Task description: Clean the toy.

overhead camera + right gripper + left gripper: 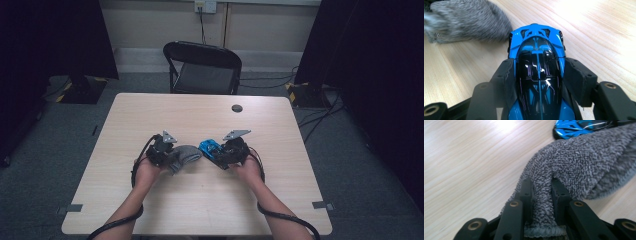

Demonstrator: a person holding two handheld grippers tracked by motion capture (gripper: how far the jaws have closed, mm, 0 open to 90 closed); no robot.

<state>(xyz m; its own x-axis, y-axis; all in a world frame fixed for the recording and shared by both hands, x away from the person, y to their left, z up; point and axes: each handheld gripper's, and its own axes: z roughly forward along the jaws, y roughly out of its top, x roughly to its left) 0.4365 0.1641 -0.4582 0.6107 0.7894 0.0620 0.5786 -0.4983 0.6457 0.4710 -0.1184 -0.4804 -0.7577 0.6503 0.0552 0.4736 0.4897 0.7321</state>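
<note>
Pinching one grey cloth (584, 162) (left fingers (527, 192)); right fingers (579, 77) clamp one toy car (537, 62).

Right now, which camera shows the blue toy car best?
The right gripper view: the blue toy car lies lengthwise between the right tool's jaws, roof sharp. The high view shows it small; the left gripper view catches one end behind the grey cloth.
</note>
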